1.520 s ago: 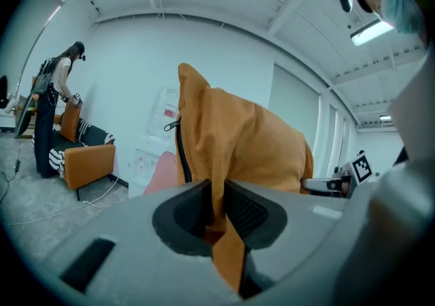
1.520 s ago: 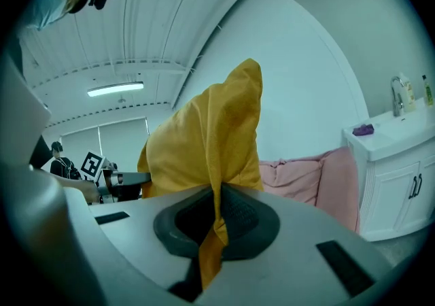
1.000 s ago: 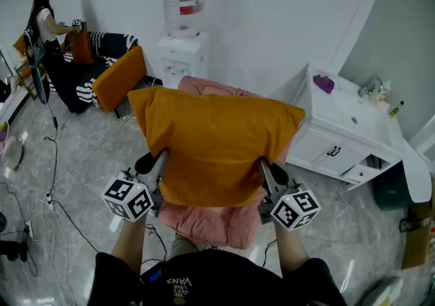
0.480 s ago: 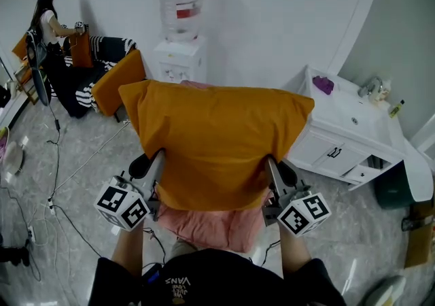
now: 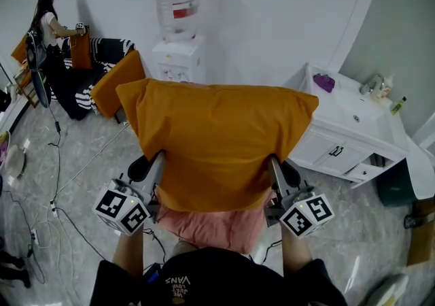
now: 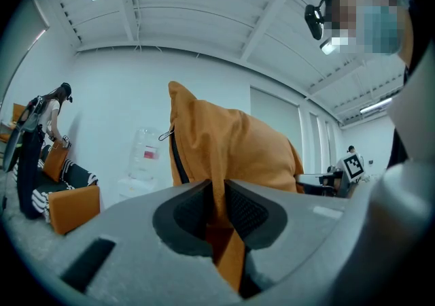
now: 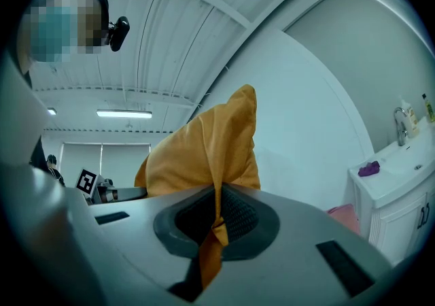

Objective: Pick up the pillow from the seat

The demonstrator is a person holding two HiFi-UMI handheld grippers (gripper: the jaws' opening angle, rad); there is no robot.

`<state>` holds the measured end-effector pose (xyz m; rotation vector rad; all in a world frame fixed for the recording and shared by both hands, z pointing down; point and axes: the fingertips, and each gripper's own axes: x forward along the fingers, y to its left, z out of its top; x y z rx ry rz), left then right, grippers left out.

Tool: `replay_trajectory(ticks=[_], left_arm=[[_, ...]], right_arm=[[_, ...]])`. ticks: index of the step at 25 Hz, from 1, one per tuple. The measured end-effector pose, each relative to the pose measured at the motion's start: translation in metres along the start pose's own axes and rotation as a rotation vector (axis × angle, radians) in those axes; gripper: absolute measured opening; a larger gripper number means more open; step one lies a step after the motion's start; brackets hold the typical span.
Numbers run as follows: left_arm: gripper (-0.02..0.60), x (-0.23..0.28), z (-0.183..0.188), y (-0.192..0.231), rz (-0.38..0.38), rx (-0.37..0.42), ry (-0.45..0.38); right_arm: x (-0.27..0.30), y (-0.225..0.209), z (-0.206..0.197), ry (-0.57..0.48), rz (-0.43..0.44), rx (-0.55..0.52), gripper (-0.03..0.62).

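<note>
The pillow [image 5: 217, 141] is plain orange. The seat [image 5: 211, 226] is pink. The cabinet [image 5: 340, 155] is white and the cloth [image 5: 323, 82] is purple.

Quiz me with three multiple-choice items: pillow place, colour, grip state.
1. Where is the pillow?
A. on the floor
B. held up over the pink seat
C. on the sink counter
2. Its colour?
A. blue
B. white
C. orange
3. The left gripper and right gripper are:
A. both shut on the pillow's edges
B. both open and empty
C. only the left holding it
Answers: 1 B, the head view shows it held up, covering most of the seat. 2 C, orange in all views. 3 A, each gripper view shows fabric pinched between the fingers.
</note>
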<state>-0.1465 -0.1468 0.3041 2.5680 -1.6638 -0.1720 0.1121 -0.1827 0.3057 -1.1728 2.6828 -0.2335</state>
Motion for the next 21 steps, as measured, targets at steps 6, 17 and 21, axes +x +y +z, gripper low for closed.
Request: replay_trajectory(ticks=[6,17,21], left_arm=[[0.060,0.003,-0.005,0.001,-0.007,-0.004,0.009],[0.060,0.002,-0.009,0.016,-0.013,-0.007,0.025],[0.060,0.004,-0.011,0.024,-0.015,-0.022,0.023]], right_arm=[[0.002,-0.002,-0.001,0.008,-0.009,0.004,0.010],[0.009,0.004,-0.011,0.026,-0.031,0.017,0.010],[0.015,0.006,-0.014,0.032,-0.035,0.021,0.009]])
